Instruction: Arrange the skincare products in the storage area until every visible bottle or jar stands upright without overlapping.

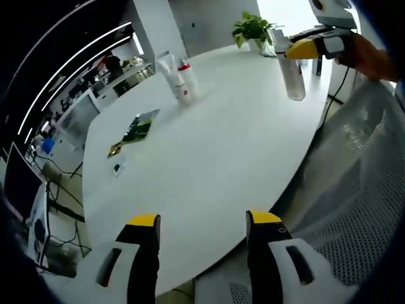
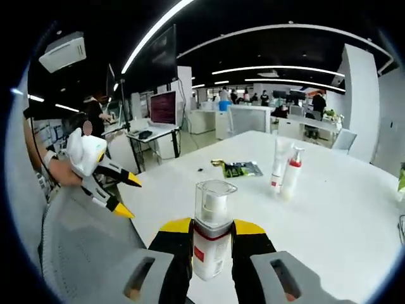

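My right gripper (image 2: 212, 229) is shut on a pump bottle (image 2: 213, 201) with a clear cap and a red-and-white label, held upright above the near edge of the white table (image 2: 342, 215). In the left gripper view that bottle (image 1: 293, 77) hangs at the table's far right edge from the right gripper (image 1: 299, 49). A white tube (image 1: 168, 66) and a red-capped white bottle (image 1: 185, 82) stand upright side by side at the table's far side. They appear again in the right gripper view as tube (image 2: 278, 163) and bottle (image 2: 292, 173). My left gripper (image 1: 202, 221) is open, over the table's near edge. Its yellow-tipped jaws stand apart in the right gripper view too (image 2: 128, 195).
A green packet (image 1: 139, 126) and a small dark item (image 1: 118, 168) lie flat on the table (image 1: 221, 145). A potted plant (image 1: 252, 28) stands at the far edge. A grey mesh chair (image 1: 354, 183) is beside the table. Desks, monitors (image 2: 163, 106) and people fill the room behind.
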Available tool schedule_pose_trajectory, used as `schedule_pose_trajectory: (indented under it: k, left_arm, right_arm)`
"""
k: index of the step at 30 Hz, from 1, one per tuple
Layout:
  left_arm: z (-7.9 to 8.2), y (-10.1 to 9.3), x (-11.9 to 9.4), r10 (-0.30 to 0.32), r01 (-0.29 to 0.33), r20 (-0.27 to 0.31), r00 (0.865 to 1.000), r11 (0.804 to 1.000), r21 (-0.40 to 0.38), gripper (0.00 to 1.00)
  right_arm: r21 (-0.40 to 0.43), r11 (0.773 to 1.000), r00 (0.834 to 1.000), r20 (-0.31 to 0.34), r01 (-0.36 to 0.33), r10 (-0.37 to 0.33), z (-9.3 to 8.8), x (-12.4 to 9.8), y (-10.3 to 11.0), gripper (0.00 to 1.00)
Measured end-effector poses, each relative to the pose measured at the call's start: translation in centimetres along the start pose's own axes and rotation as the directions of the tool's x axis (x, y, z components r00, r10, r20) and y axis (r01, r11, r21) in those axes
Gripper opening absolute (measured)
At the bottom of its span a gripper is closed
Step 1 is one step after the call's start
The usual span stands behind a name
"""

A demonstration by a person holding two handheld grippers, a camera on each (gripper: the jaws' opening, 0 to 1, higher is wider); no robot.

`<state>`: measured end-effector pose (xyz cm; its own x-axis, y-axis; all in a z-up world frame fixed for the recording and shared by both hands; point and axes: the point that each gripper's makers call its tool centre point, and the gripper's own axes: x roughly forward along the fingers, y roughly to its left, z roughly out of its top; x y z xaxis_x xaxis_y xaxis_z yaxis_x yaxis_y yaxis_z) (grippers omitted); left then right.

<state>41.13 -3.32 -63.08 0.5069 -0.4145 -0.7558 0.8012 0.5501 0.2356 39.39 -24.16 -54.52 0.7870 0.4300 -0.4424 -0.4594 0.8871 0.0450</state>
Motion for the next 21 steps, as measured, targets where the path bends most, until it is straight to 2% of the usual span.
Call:
schedule_pose_trajectory:
  k: [4,9,21]
  left_arm:
    - [-0.3,-0.1,0.1,0.001,-0.001,-0.015,1.000,1.000,0.027,0.50]
    - [-0.1,-0.1,0.0,0.003,-0.003,-0.006,1.000,1.000,0.028,0.51]
    - [-0.2,-0.5,0.2,-0.011,0.012,-0.015,1.000,0.998,0.063,0.50]
  right_arm:
    - [-0.003,1.000,1.000,-0.015,0.012,-0.012,-0.2,0.5,-0.5,0.15]
    - [0.003,1.000,1.000,-0.021,0.016,-0.016,-0.3,1.0,-1.1,0.15]
    - [0.017,0.998,0.997,0.035,0.062,-0.062,2.4,2.1,-5.1,0.15]
